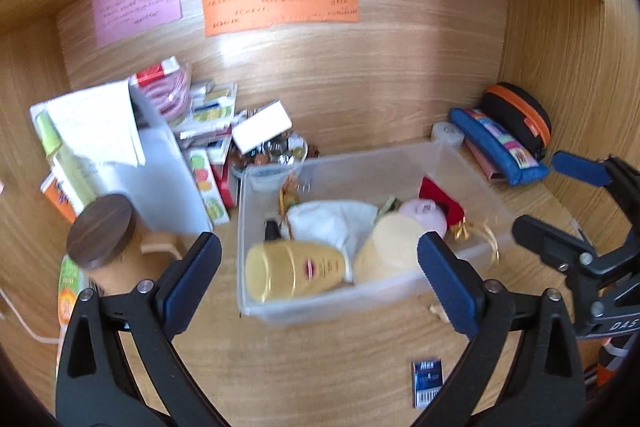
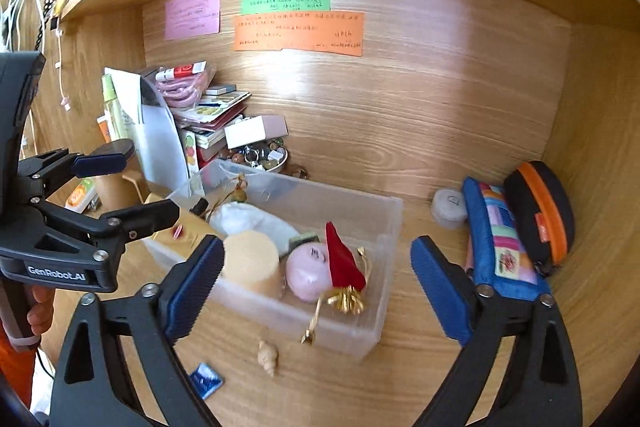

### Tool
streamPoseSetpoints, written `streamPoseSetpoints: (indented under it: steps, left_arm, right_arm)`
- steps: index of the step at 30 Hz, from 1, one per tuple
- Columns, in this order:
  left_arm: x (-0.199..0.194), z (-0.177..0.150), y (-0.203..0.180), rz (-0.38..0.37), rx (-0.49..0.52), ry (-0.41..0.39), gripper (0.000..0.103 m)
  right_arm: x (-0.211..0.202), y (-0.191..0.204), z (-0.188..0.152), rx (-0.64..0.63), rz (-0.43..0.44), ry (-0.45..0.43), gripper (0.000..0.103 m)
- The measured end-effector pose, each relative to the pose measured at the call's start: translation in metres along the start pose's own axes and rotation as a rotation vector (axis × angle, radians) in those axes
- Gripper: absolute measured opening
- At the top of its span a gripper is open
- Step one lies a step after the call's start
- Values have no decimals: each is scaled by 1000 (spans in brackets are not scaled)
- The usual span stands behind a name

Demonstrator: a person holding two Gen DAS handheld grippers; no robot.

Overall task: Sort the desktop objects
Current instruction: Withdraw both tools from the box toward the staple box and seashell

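Note:
A clear plastic bin (image 1: 320, 307) (image 2: 372, 323) stands mid-desk. It holds a yellow bottle (image 1: 294, 271), a white cloth (image 1: 332, 223), a cream sponge (image 2: 250, 261), a pink ball (image 2: 306, 269) and a red pouch with gold tassel (image 2: 342, 263). My left gripper (image 1: 320, 269) is open and empty in front of the bin. My right gripper (image 2: 316, 275) is open and empty, over the bin's near right side. A small shell (image 2: 267, 357) and a blue packet (image 1: 427, 383) (image 2: 206, 379) lie on the desk before the bin.
A pile of books, boxes and papers (image 1: 160, 131) stands back left, with a wood-lidded jar (image 1: 100, 231) beside it. A blue pencil case (image 2: 500, 243), a black-and-orange pouch (image 2: 540, 211) and a white round tub (image 2: 448, 209) sit back right. Wooden walls enclose the desk.

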State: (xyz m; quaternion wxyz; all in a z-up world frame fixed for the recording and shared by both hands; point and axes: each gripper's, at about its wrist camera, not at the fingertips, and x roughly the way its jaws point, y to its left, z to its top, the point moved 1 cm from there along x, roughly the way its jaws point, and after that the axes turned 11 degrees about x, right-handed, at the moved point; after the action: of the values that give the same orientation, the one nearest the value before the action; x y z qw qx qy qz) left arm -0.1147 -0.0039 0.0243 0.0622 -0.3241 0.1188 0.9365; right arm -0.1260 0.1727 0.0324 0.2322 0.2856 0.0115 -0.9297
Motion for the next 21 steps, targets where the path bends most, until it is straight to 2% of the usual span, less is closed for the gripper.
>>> streamPoseSetpoints:
  steps: [11, 17, 21]
  left_arm:
    - [-12, -52, -24, -54, 2, 77, 100]
    - [4, -86, -54, -121, 50, 167, 100]
    - [13, -96, -69, -158, 63, 197, 100]
  right_arm:
    - [-21, -10, -43, 58, -23, 49, 96]
    - [-18, -20, -65, 85, -45, 86, 96]
    - [-11, -24, -78, 90, -55, 119, 96]
